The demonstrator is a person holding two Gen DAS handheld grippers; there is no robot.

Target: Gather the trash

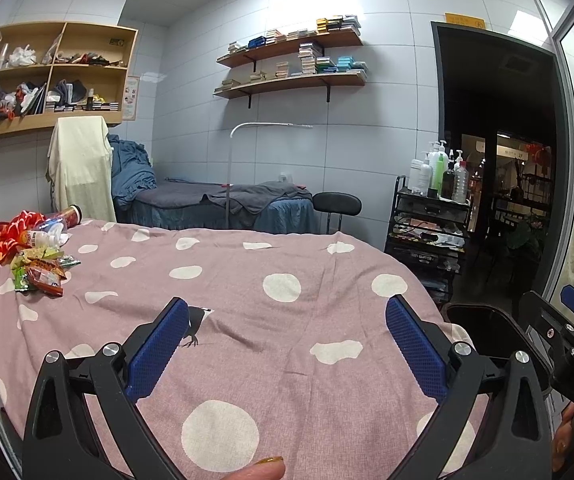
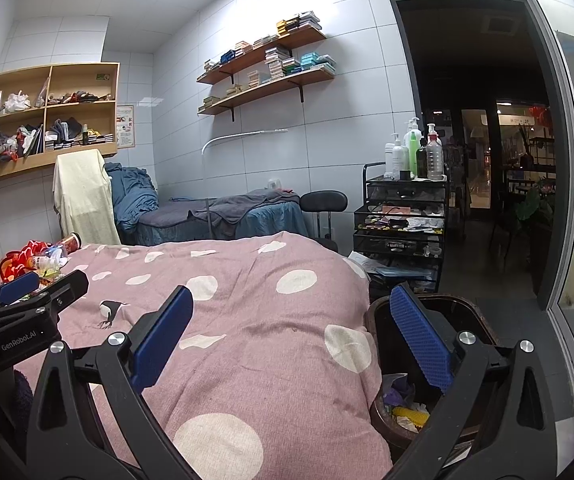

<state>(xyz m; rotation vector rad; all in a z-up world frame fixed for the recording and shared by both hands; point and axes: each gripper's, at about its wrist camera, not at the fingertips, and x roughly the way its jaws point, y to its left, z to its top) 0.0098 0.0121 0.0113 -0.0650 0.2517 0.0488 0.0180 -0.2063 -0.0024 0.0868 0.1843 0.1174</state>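
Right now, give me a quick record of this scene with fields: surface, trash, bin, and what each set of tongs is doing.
surface: pink bedspread with white dots
trash: pile of colourful snack wrappers and a crushed clear plastic bottle, at the far left corner of the bed
bin: dark round wastebasket beside the bed's right edge, some scraps already inside
left tongs: open, empty, over the bedspread
right tongs: open, empty, at the bed's edge by the bin

Wrappers [image 1: 39, 268] on bed's [image 1: 247, 280] far-left corner, bin [image 2: 427, 360] beside its right edge
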